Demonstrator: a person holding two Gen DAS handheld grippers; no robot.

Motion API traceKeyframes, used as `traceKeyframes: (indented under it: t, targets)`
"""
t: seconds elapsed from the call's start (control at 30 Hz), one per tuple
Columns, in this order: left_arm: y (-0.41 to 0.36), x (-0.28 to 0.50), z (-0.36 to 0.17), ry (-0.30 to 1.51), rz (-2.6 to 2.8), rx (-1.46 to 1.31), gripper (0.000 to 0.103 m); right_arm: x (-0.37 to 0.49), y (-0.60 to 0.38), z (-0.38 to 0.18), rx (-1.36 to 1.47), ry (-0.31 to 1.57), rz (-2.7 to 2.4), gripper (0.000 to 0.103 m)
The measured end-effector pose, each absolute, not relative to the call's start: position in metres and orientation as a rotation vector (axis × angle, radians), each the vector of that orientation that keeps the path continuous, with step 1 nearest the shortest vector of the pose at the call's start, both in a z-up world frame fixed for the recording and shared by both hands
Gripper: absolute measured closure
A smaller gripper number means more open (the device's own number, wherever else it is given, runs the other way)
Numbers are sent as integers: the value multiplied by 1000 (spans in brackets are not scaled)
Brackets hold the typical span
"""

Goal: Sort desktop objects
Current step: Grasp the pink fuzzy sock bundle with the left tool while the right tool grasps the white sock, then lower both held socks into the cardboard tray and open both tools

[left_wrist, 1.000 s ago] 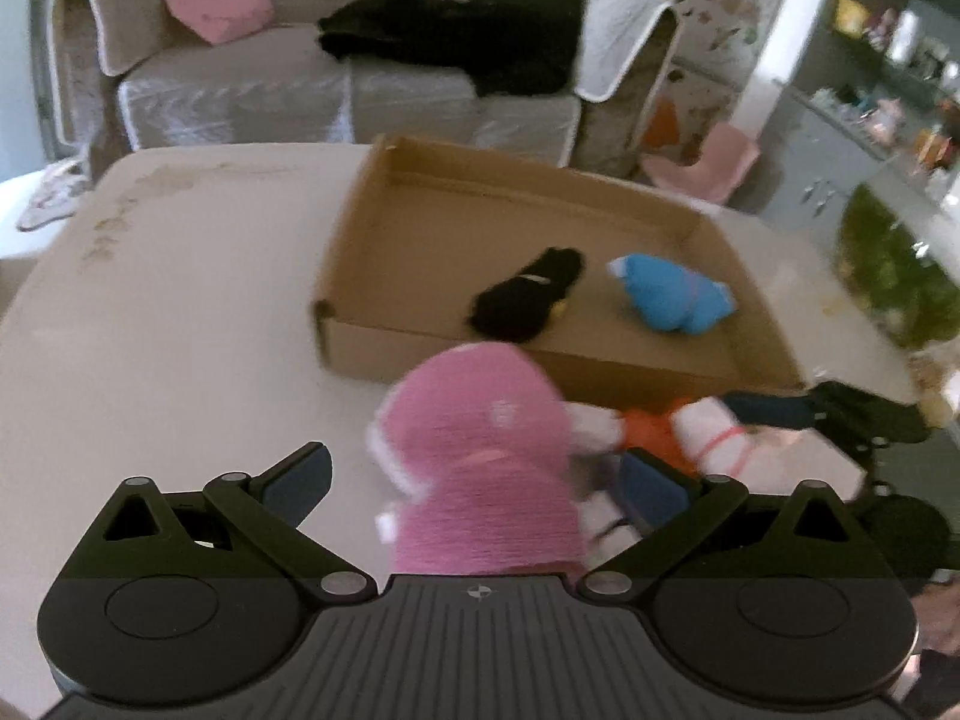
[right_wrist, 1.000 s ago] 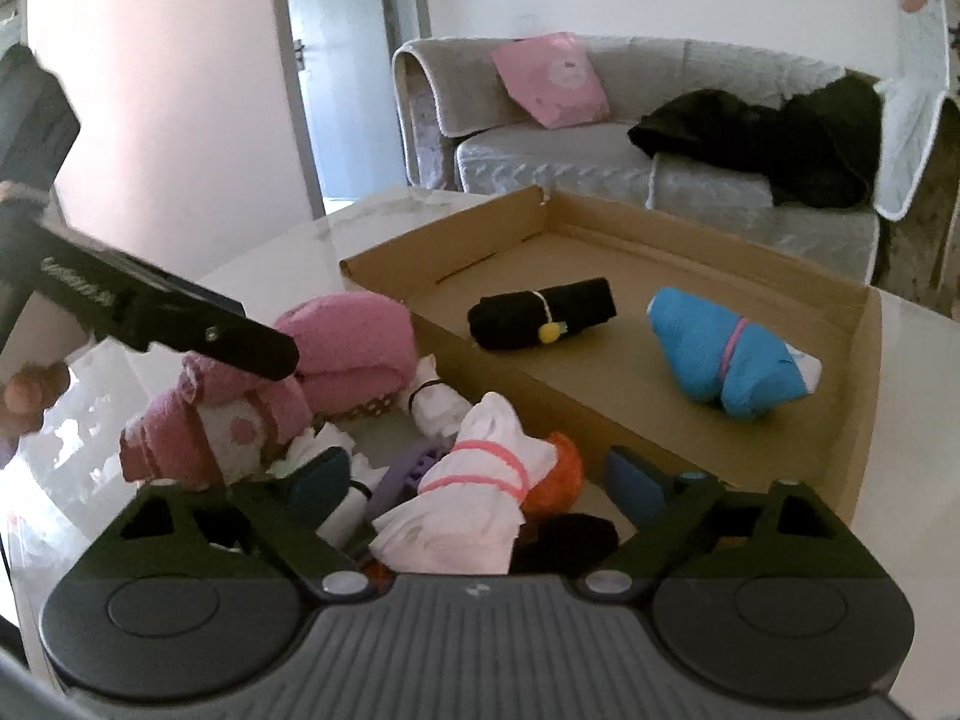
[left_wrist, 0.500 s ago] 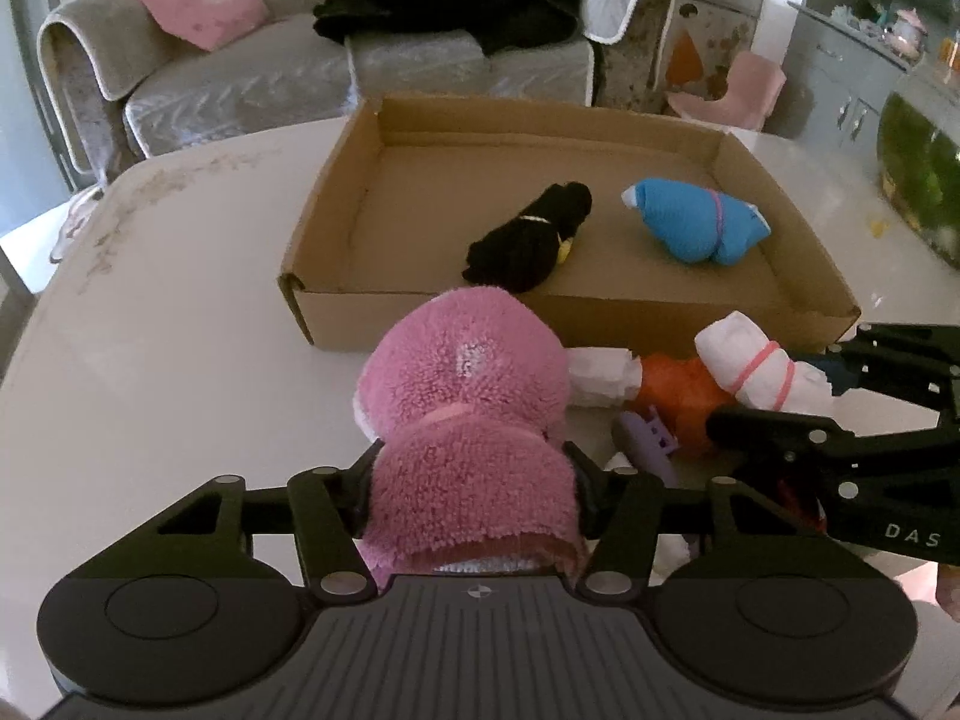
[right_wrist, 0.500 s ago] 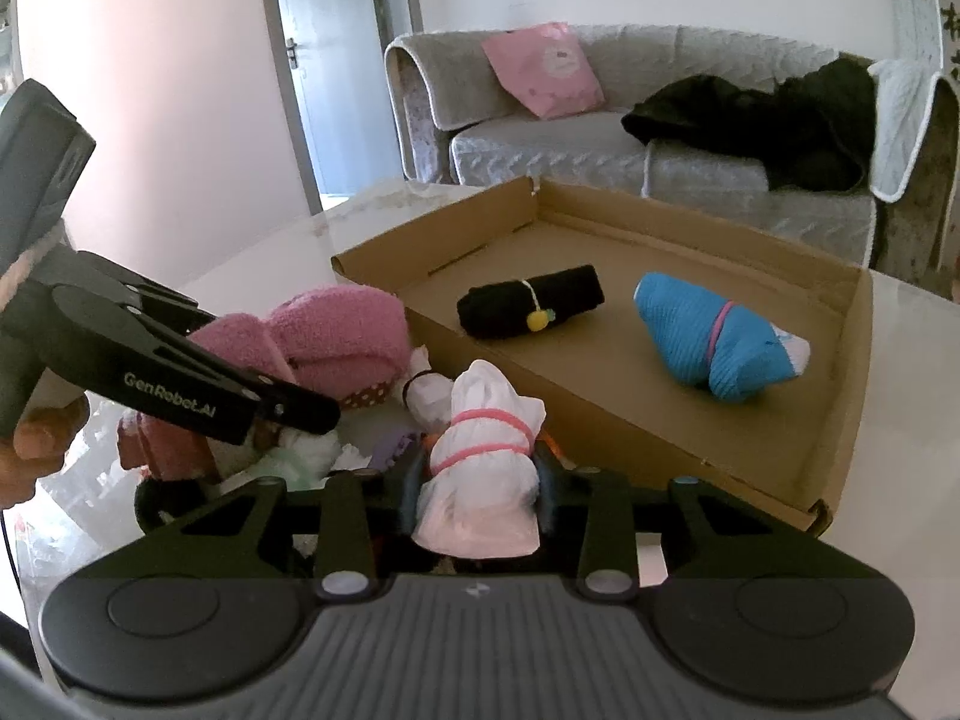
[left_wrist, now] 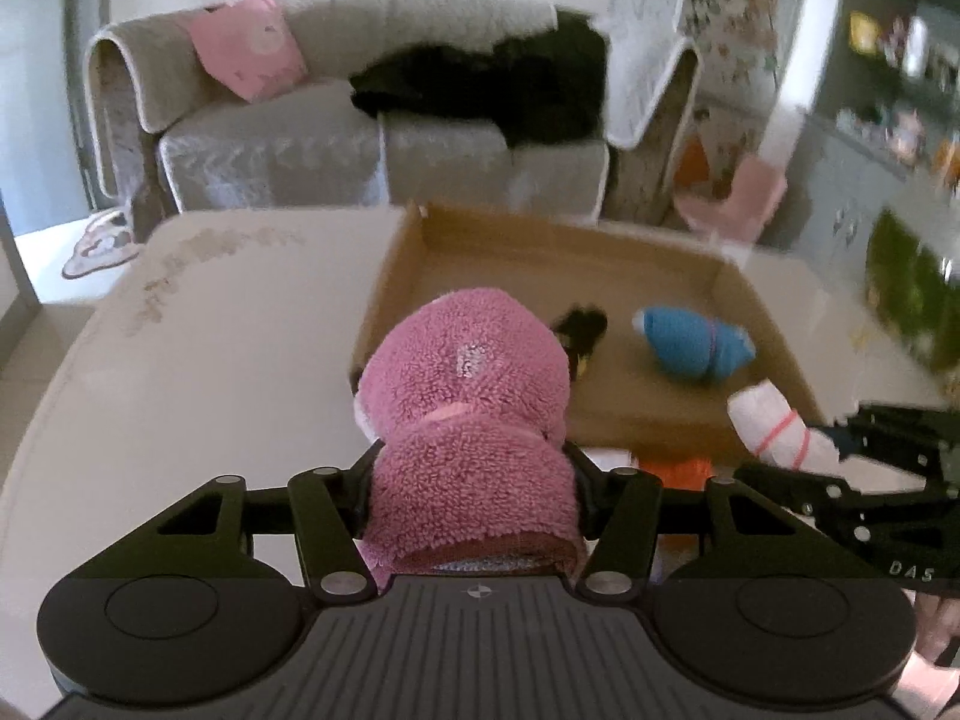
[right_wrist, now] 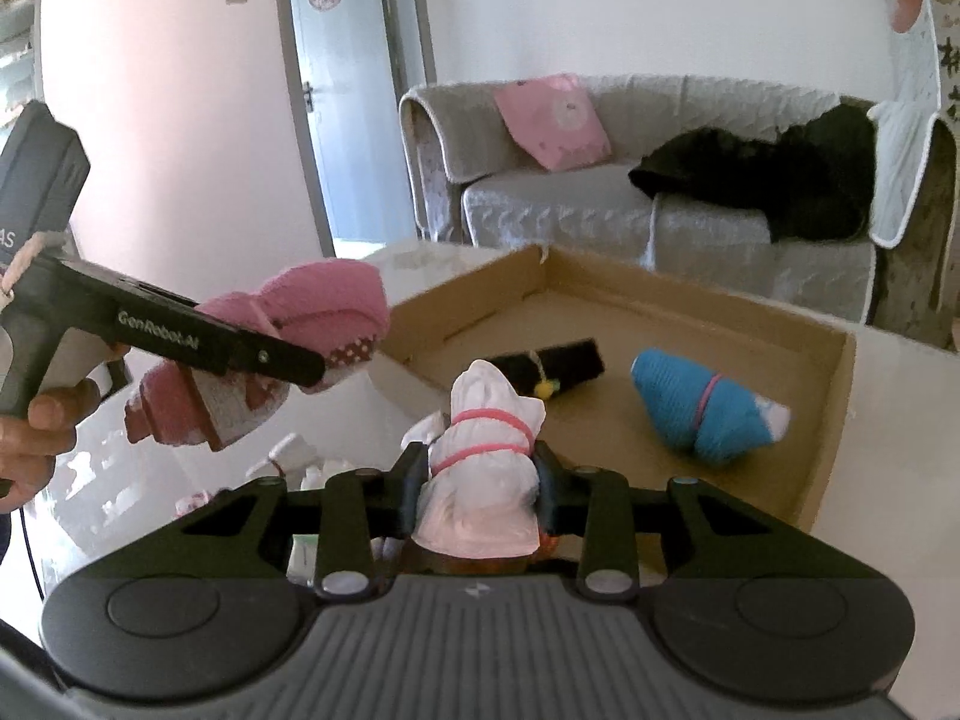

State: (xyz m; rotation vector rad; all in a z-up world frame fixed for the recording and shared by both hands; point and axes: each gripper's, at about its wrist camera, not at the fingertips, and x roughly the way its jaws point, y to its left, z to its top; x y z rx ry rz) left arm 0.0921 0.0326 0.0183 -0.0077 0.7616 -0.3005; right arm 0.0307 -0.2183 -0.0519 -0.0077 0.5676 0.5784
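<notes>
1. Left wrist view: left gripper jaws pinch the pink bundle; box lies ahead.
2. Right gripper jaws pinch the white bundle; blue bundle ahead-right, in the box.

A home living room. A grey quilted fabric sofa holds a square pink cushion. A pale interior door stands behind.
</notes>
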Motion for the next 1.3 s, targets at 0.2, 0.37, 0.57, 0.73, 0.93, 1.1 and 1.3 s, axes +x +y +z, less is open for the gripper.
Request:
traceKeyframes:
  t: [0.2,0.37,0.57,0.73,0.93,1.1,1.3]
  targets:
    - [41,96,47,669,-250,-79,40,42,-234,-35,25,508,541,70]
    - [29,111,57,629,-225,-73,39,61,-249,-27,64,473,481,70]
    - [2,167,64,627,-237,-93,39,95,-254,-24,86,438,430,70]
    - [-18,199,46,659,-227,-69,40,106,-257,-32,65,432,391,70]
    - [-32,215,45,633,-238,-40,40,112,-265,-36,63,441,376,70]
    - [-34,229,32,659,-259,-37,39,124,-276,-45,103,478,372,70]
    - [-31,245,17,675,-271,-61,39,134,-286,-52,138,504,355,69]
